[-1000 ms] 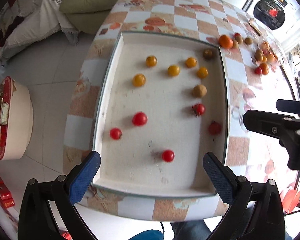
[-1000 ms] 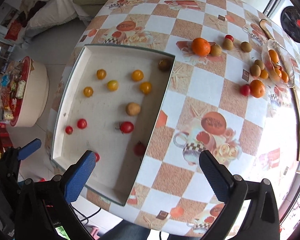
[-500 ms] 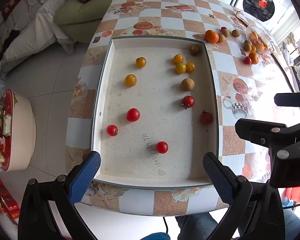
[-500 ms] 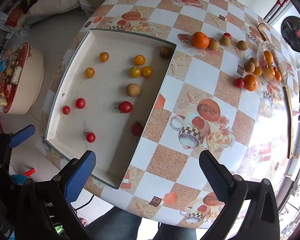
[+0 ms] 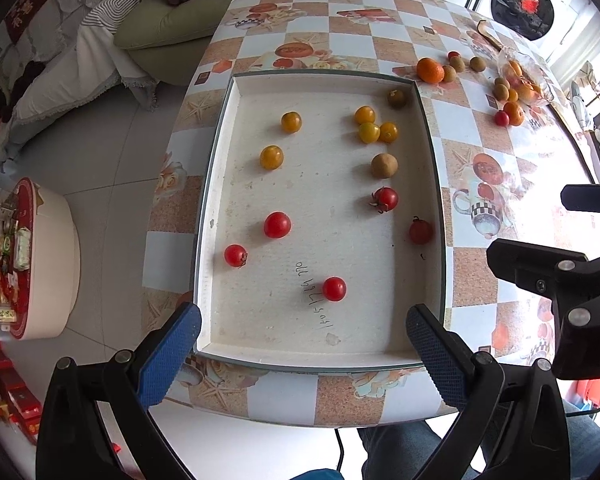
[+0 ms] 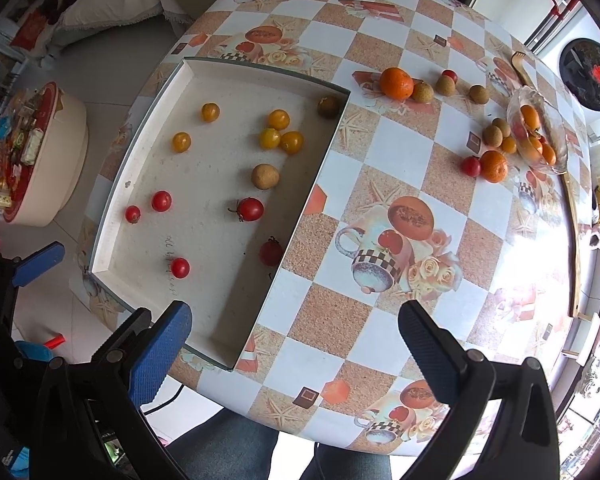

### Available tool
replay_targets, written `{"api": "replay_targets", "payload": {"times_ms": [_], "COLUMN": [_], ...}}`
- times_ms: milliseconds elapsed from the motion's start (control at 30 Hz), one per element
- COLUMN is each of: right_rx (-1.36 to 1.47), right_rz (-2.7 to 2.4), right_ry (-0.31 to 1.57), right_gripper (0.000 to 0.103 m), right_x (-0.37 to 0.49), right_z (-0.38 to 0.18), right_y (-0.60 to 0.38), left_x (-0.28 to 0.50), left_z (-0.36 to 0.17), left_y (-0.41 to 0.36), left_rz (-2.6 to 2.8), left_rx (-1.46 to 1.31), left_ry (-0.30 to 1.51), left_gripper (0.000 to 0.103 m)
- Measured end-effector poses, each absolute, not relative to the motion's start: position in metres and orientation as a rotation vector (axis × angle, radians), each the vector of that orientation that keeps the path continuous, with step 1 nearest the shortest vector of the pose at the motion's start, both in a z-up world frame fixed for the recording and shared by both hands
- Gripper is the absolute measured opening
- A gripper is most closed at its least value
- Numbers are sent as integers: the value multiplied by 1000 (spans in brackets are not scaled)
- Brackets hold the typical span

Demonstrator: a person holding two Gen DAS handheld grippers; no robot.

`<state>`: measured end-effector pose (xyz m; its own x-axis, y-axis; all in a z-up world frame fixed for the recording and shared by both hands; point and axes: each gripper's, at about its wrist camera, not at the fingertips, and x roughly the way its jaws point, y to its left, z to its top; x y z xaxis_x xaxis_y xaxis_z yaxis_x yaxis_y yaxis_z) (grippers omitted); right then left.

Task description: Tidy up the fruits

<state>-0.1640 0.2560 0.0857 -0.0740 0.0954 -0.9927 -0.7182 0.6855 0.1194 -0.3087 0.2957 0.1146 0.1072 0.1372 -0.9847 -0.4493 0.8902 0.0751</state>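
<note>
Both grippers – left gripper, right gripper – hung wide open, empty, above the white tray of cherry tomatoes.

fruit in the glass bowl overlapping and uncountable, washing machine cut off by frame edge

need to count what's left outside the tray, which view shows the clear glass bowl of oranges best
The right wrist view: the clear glass bowl sits in plain sight with oranges inside. In the left wrist view, the bowl is small, distorted and glary near the frame edge.
</note>
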Motion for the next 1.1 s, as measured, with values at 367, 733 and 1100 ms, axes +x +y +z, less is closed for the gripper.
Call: {"api": "replay_targets", "payload": {"times_ms": [367, 733, 1100], "right_rx": [-554, -555, -555], "right_rz": [724, 727, 729], "right_ry": [1484, 1480, 1478], "right_gripper": [103, 103, 103], "right_x": [-166, -166, -176], "right_z": [86, 86, 86], "right_y": [259, 260, 263], "left_x": [-309, -309, -318], "left_z": [112, 113, 110], "left_y": [296, 295, 296], "left_rz": [441, 451, 466], "left_rx": [-281, -279, -294], "left_ry": [1413, 1413, 1415], "left_gripper": [103, 103, 103]}}
